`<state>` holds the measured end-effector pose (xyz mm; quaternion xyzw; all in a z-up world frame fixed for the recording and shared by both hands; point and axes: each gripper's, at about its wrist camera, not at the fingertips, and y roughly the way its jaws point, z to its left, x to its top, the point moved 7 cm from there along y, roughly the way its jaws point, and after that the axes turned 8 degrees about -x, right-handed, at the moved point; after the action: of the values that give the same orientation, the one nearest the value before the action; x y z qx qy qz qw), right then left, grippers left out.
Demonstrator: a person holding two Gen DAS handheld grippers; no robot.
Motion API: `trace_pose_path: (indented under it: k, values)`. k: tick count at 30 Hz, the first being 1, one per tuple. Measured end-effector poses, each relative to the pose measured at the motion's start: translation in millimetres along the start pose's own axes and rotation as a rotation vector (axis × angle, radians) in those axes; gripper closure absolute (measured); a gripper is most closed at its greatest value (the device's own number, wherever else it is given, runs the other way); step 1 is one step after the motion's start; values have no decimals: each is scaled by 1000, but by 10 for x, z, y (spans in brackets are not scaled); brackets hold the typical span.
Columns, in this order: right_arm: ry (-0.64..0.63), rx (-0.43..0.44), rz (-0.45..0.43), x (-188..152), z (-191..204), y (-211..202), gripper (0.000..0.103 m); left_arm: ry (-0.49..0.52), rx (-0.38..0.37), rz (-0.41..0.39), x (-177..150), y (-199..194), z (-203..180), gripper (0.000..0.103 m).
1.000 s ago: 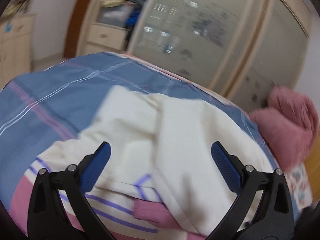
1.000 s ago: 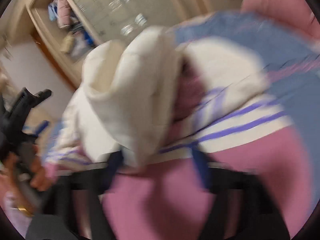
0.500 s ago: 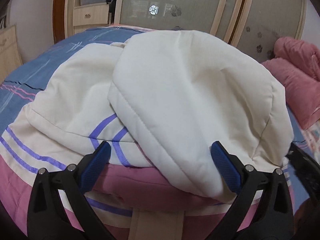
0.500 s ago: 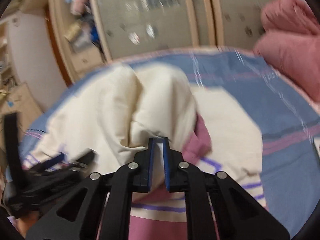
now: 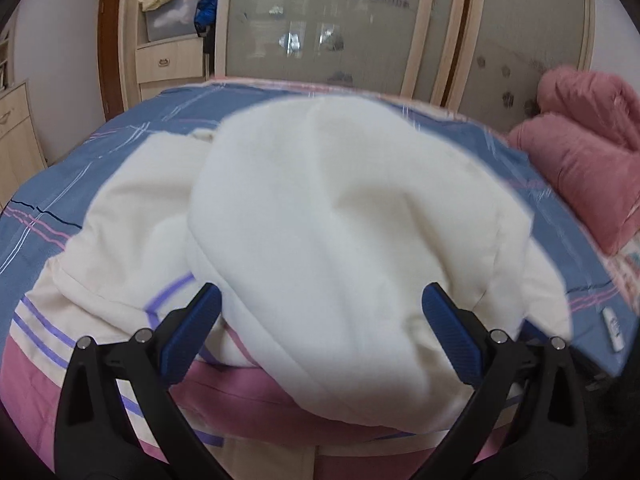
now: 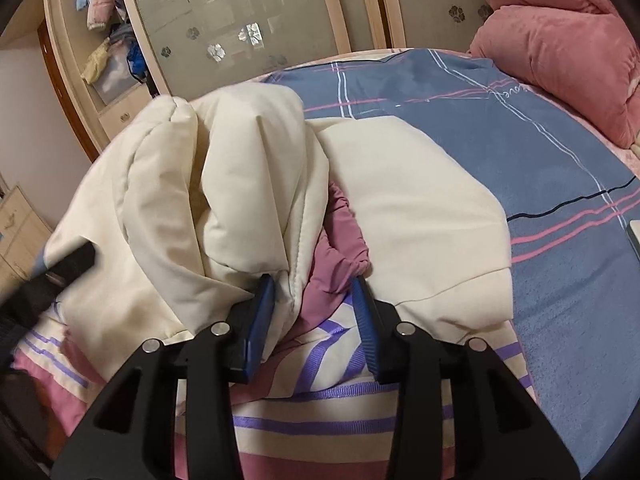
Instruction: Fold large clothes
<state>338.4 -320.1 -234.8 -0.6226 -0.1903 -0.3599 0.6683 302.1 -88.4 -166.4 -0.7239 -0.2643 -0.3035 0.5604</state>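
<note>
A padded jacket lies on the bed: cream top, pink lower part, purple stripes. Its cream hood (image 5: pixel 340 220) is folded over the body and fills the left wrist view. My left gripper (image 5: pixel 320 304) is open wide just above the hood's near edge, its blue pads apart from the cloth. In the right wrist view the hood (image 6: pixel 248 184) bunches up beside a cream sleeve (image 6: pixel 412 208). My right gripper (image 6: pixel 312 296) has its jaws opening, with the hood's seamed edge and pink lining (image 6: pixel 340 248) loose between them. A black part of the other gripper (image 6: pixel 52 276) shows at the left.
The blue plaid bedsheet (image 6: pixel 520 120) extends to the right and back. A pink quilt (image 6: pixel 560 60) is piled at the far right. Wardrobe sliding doors (image 5: pixel 340 20) and an open shelf of clothes (image 5: pixel 176 8) stand behind the bed. A small white object (image 5: pixel 612 328) lies on the sheet at right.
My right gripper, shut on the hood's edge half a second ago, has parted its jaws and the hood has settled. The left gripper drew closer over the hood and stayed open.
</note>
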Motion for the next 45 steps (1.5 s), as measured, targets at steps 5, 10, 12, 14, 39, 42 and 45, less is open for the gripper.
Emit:
trace_pose_path:
  k: [5,10,12,14,39,42,45]
  values:
    - [76,24,-173,191,-158,-399,64,47,71,33,-221,168,27,2]
    - [34,-67,10,-23,-197,69,64,32,36,10,-172,44,11,2]
    - [20,-91,30,-88,-189,155,64,17,-16,-32,-117,-104,-55,2]
    - [4,-101,41,-109,-170,174,64,15,-38,-60,-50,-181,-94,2]
    - [39,-21,-3,-35,-61,-140,24,-54,-12,-129,-122,-263,128,2]
    - [61,-33,34,-76,-132,-48,24,-45,-18,-80,-136,-167,142,2]
    - [21,-92,42,-132,-103,47,24,-41,16,-12,-234,11,185,2]
